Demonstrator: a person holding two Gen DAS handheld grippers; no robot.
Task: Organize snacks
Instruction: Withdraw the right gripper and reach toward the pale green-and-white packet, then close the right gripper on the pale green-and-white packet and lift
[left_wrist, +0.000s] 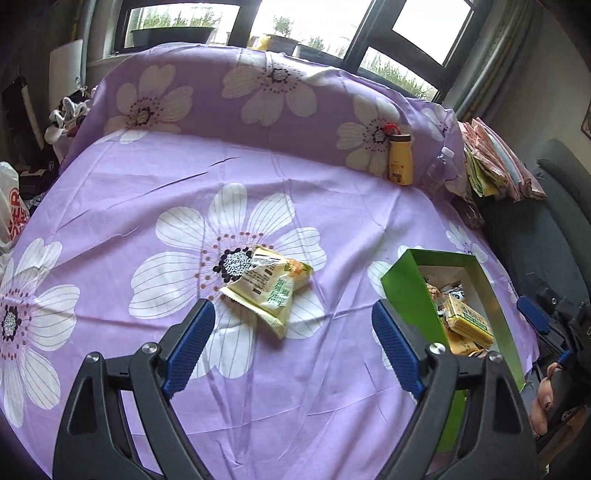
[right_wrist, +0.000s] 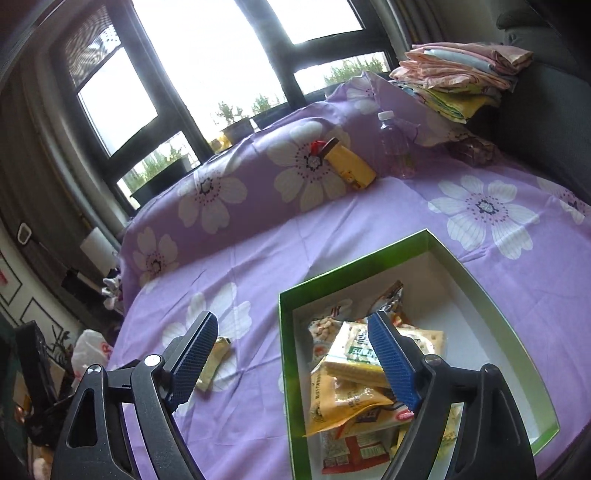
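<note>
Purple floral bedsheet, window behind, surface reads as a bed. Left tool (left_wrist: 293, 325): jaws wide apart, nothing between them, hovering above the sheet. Loose snack packet (left_wrist: 267, 286) lies flat on the sheet just ahead of the tips, slightly toward the left finger, on the big white flower mid-bed. Its long axis looks diagonal, running from near the tips away toward the box side, so my guess is a wrist roll is needed to pinch across the short side. Green box (left_wrist: 410, 295) sits beside the left tool's right finger, toward the bed's right edge, already holding several packets.

Right tool (right_wrist: 291, 354): jaws also apart and empty, poised over the box's (right_wrist: 286, 354) near-left wall, box contents under its right finger. Left hand is clearly nearer the loose packet (right_wrist: 216, 360); the right would have to cross over.
</note>
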